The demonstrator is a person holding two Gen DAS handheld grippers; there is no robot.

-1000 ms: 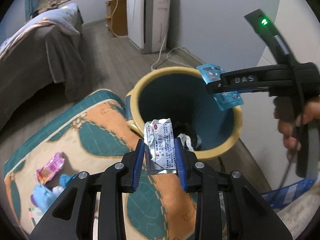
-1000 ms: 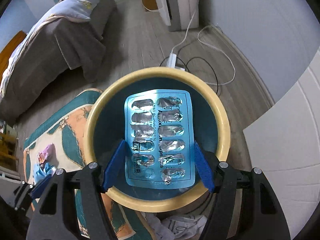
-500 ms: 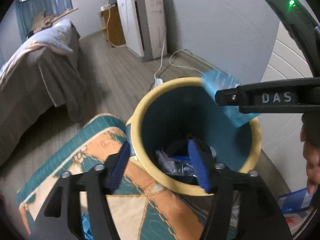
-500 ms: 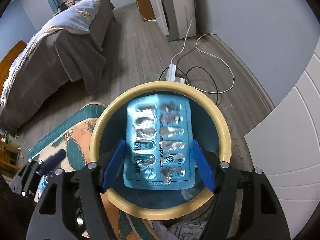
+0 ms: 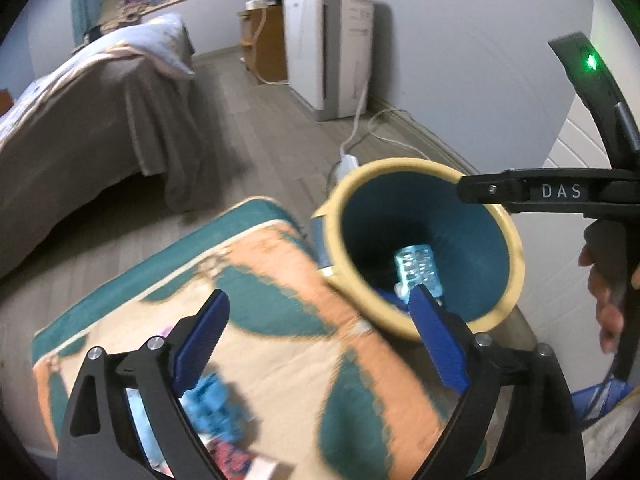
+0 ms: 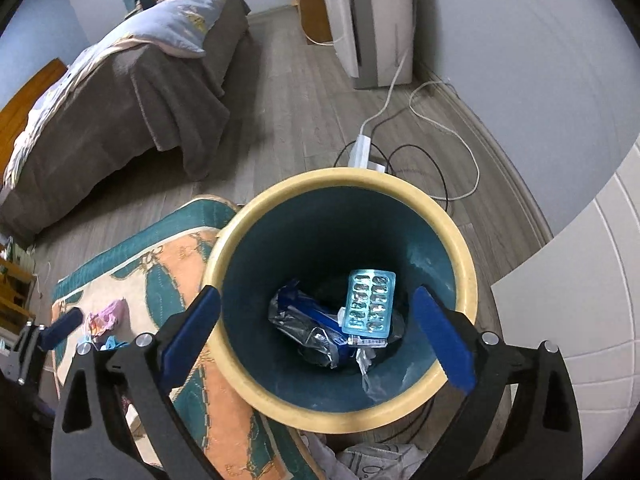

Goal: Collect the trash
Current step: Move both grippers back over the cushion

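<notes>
Our left gripper (image 5: 316, 334) hangs over the rug (image 5: 280, 264), jaws spread wide, holding nothing. Our right gripper (image 6: 316, 330), likewise gaping and empty, hovers above the bin (image 6: 464, 264), where the blister pack (image 6: 370, 304) lies on crumpled wrappers (image 6: 308, 324).

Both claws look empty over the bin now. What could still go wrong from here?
1. The left claw is open near the bin rim; swinging back to the rug could clip and tip it.
2. The pink wrapper and blue scraps are small and flat, so a grasp may snag the rug.
</notes>
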